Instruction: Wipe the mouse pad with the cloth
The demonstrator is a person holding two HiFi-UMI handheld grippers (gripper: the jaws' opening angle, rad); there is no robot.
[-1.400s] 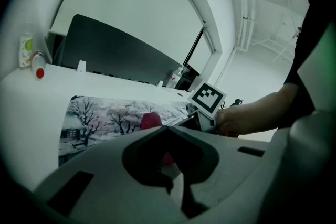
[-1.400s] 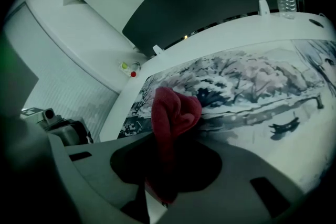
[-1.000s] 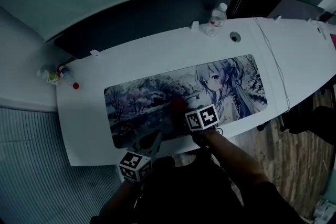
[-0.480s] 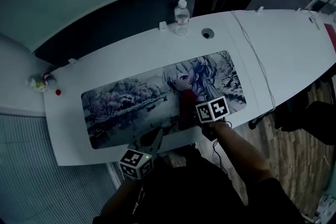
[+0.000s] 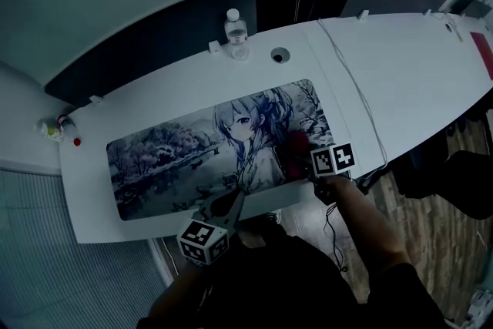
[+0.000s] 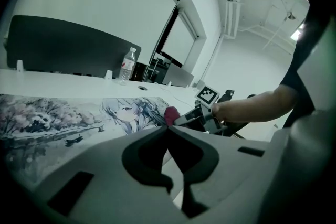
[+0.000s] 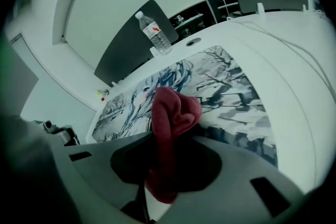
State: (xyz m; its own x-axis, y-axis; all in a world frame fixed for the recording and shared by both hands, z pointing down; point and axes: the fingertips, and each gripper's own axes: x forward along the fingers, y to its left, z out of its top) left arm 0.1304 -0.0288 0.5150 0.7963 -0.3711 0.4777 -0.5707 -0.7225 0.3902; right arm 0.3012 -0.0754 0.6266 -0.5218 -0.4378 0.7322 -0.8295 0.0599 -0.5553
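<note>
A long mouse pad (image 5: 177, 150) printed with an anime girl and wintry trees lies on the white desk (image 5: 416, 65). A dark red cloth (image 7: 169, 113) is bunched between the jaws of my right gripper (image 5: 302, 158), which is shut on it and presses it onto the pad's right part (image 7: 231, 92). The cloth (image 5: 297, 144) shows in the head view beside the marker cube. My left gripper (image 5: 231, 204) hangs shut and empty at the pad's near edge. In the left gripper view the cloth (image 6: 171, 114) and right gripper (image 6: 181, 119) show ahead.
A clear water bottle (image 5: 235, 33) stands at the desk's far edge beside a round cable hole (image 5: 279, 55). A thin white cable (image 5: 356, 96) runs across the desk right of the pad. Small bottles (image 5: 55, 127) sit at the far left corner. A wooden floor lies below right.
My right gripper has dragged the red cloth rightward along the pad, from the middle to its right part. The left gripper has stayed at the near edge.
</note>
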